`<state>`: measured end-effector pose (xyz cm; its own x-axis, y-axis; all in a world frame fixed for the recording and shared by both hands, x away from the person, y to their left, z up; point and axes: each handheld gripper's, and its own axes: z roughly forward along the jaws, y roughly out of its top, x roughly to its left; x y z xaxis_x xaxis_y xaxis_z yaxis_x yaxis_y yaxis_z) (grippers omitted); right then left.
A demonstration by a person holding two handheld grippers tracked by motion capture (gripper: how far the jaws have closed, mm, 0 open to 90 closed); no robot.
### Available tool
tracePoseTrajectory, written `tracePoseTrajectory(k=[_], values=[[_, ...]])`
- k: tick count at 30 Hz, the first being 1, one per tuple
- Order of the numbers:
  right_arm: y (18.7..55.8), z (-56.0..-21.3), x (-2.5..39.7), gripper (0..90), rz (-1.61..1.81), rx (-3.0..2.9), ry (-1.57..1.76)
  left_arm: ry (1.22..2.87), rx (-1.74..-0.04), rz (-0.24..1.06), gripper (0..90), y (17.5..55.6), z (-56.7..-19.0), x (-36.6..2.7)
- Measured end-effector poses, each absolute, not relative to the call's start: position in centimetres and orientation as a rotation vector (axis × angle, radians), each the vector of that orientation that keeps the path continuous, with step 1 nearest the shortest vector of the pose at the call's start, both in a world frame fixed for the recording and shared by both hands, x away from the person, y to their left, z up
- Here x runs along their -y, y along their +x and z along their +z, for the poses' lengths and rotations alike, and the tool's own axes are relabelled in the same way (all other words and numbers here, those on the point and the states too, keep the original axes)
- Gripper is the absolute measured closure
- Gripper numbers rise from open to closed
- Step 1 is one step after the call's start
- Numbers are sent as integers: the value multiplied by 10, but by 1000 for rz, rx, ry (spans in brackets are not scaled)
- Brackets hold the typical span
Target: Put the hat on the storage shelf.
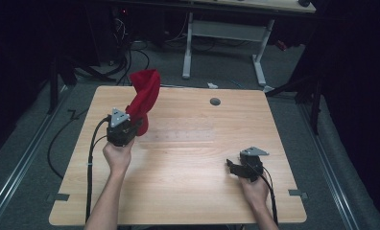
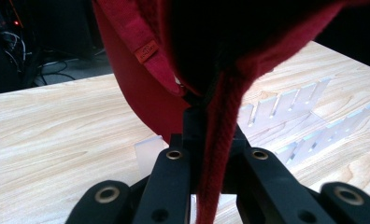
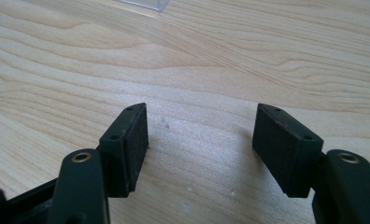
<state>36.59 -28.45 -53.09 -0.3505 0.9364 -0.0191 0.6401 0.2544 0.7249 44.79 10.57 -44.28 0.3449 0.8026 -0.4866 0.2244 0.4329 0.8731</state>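
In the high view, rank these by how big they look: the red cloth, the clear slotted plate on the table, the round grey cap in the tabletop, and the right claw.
1. Clear slotted plate, faint, so its outline is unsure
2. Red cloth, held up nearer the camera, so this could swap with the plate
3. Right claw
4. Round grey cap

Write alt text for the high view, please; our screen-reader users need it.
A person's left gripper, jaws shut, holds up a red cloth above a wooden table. The right gripper rests open near the table's right side, apart from a clear slotted rack lying mid-table.
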Motion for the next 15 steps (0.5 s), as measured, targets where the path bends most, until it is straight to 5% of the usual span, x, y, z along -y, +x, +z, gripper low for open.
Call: tracePoseTrajectory(k=[15], values=[[366,-531,284,362,878,-2082,1430,1085,-1218,482,848,447,-464,-105]])
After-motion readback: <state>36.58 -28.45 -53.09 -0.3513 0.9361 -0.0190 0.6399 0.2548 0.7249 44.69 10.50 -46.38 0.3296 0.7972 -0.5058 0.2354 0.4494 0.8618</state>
